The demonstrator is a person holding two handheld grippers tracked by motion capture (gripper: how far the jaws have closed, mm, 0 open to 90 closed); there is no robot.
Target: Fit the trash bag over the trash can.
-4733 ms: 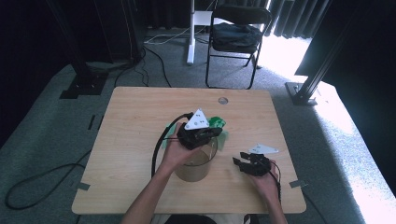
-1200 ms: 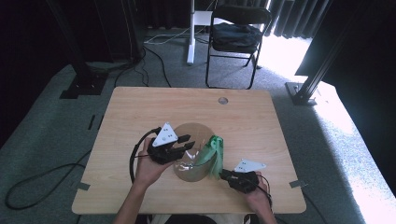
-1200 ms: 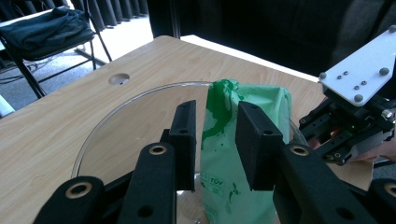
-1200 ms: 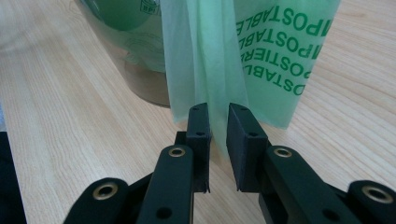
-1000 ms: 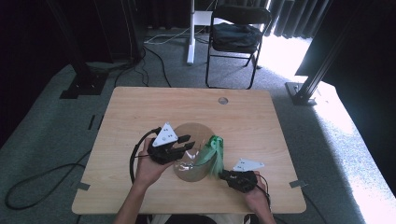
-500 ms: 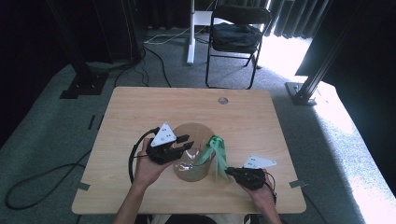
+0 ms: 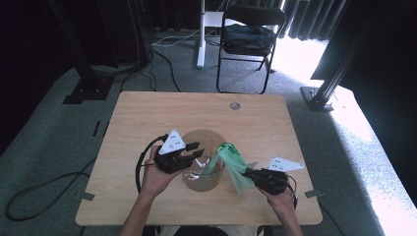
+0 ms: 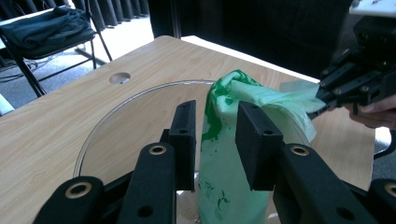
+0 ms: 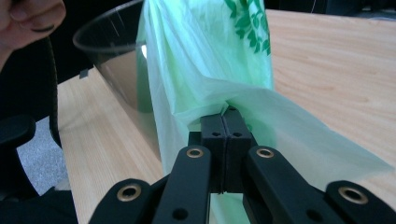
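The thin green plastic bag (image 7: 235,166) now drapes over the rim of the clear round plastic container (image 7: 202,169), pulled outward since 1 second ago. The right gripper (image 7: 252,173) has just clamped its edge; the left gripper (image 7: 193,153), jaws half apart, steadies the container, so lining seems underway.

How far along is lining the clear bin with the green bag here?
Done: part of the green bag already hangs inside the clear bin. In hand: the right gripper is shut on a fold of the bag outside the rim, while the left gripper stands at the rim with its jaws apart, astride the bag. Left: the bag is bunched on one side, so it likely needs spreading over the rim.
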